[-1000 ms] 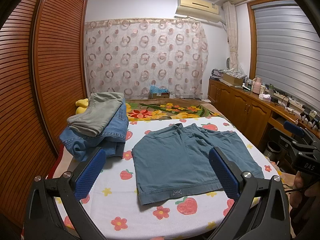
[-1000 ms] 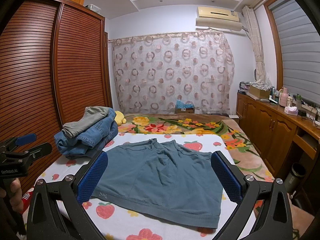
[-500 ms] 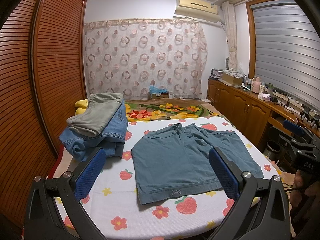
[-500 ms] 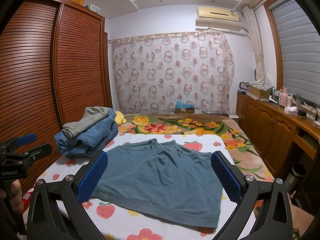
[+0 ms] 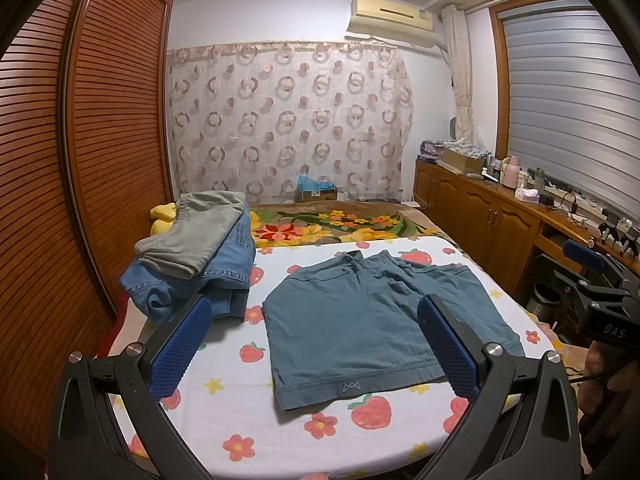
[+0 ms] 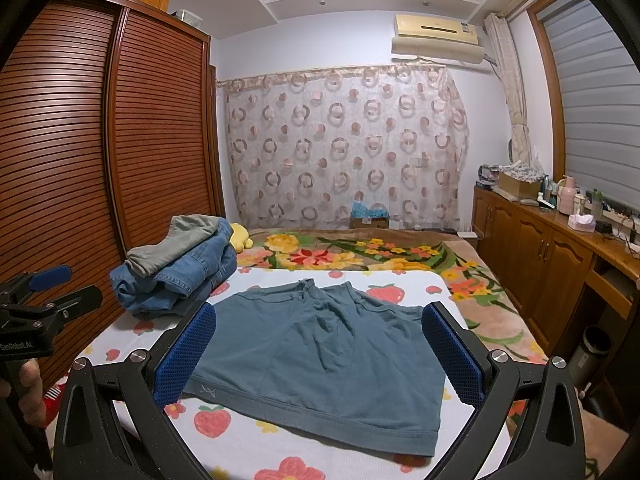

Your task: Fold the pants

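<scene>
Jaws spread wide on left gripper (image 5: 314, 342) and right gripper (image 6: 318, 350), both empty; shorts (image 5: 372, 320) flat ahead between them; clothes pile (image 5: 200, 256) beyond left jaw.

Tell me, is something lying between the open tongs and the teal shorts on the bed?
Nothing visible does. The teal shorts lie flat on the strawberry-print sheet, straight ahead of both open tongs, left and right. The pile of folded jeans sits apart, to their left.

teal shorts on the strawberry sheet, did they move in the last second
No. In the left wrist view the flat teal cotton shorts keep the same place beside the pile of folded blue jeans; both open grippers hang short of them.
</scene>
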`<state>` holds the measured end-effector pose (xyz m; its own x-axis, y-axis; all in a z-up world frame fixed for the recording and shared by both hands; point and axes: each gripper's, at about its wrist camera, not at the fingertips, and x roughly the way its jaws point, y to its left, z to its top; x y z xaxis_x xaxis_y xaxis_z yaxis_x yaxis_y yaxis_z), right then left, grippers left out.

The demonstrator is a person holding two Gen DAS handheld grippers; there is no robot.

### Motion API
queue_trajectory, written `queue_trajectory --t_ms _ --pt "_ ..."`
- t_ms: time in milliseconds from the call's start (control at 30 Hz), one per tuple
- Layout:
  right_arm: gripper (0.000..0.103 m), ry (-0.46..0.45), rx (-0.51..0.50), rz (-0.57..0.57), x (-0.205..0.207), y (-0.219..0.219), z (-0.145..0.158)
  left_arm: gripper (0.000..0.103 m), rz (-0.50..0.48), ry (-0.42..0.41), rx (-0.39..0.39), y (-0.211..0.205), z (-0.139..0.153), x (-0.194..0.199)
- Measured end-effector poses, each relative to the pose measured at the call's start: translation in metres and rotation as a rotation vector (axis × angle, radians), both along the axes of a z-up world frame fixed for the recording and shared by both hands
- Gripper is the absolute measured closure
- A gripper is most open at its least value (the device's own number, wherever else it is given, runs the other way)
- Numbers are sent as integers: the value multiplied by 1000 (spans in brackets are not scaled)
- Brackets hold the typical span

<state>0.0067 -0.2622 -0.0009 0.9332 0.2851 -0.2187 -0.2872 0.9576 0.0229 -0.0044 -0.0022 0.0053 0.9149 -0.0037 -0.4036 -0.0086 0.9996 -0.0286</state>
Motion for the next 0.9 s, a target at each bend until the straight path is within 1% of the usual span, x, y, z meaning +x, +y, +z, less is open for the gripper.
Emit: queue_trajectory --t_ms 67,900 --pt "0 1 0 0 0 0 0 0 0 -1 -1 -2 6 -1" --pt "0 -1 0 -1 -1 0 1 0 1 -5 4 -3 6 -3"
